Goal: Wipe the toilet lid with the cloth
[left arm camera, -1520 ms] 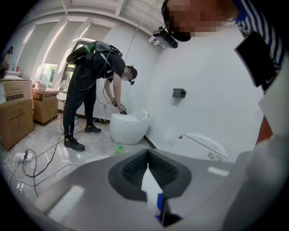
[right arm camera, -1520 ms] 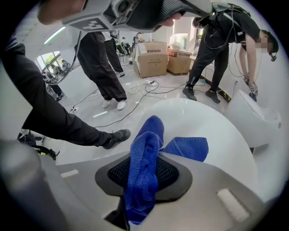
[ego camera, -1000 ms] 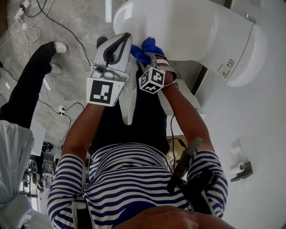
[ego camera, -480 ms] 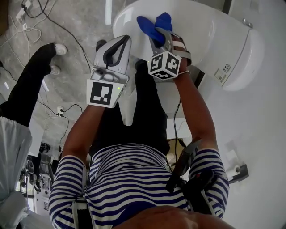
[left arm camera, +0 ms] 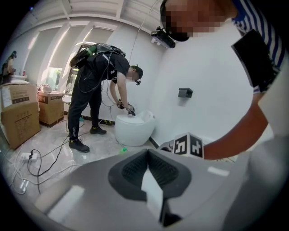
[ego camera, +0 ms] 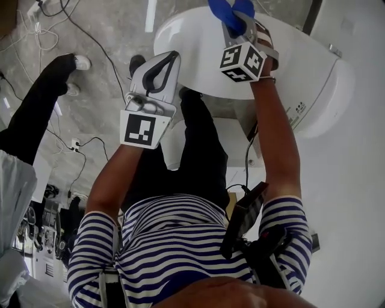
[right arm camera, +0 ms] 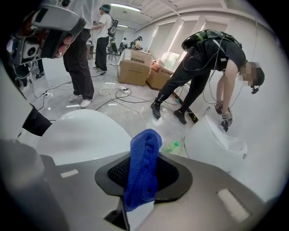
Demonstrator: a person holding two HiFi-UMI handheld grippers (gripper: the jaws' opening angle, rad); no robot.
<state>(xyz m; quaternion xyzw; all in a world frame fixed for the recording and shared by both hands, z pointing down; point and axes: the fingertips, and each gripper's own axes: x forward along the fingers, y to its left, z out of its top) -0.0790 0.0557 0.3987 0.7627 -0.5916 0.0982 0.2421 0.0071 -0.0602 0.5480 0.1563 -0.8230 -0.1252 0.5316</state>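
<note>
Blue cloth (ego camera: pixel 224 8), cropped at the head view's top, is pinched by the right gripper (right arm camera: pixel 142 178); left gripper (left arm camera: pixel 149 173) closed.

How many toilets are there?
2. The near toilet is right by the blue cloth; the far toilet stands across the room, where another person bends over it. More may be hidden.

Toilet (ego camera: pixel 198 30), cardboard boxes (left arm camera: pixel 18 117) on grey floor (ego camera: pixel 117 24)
</note>
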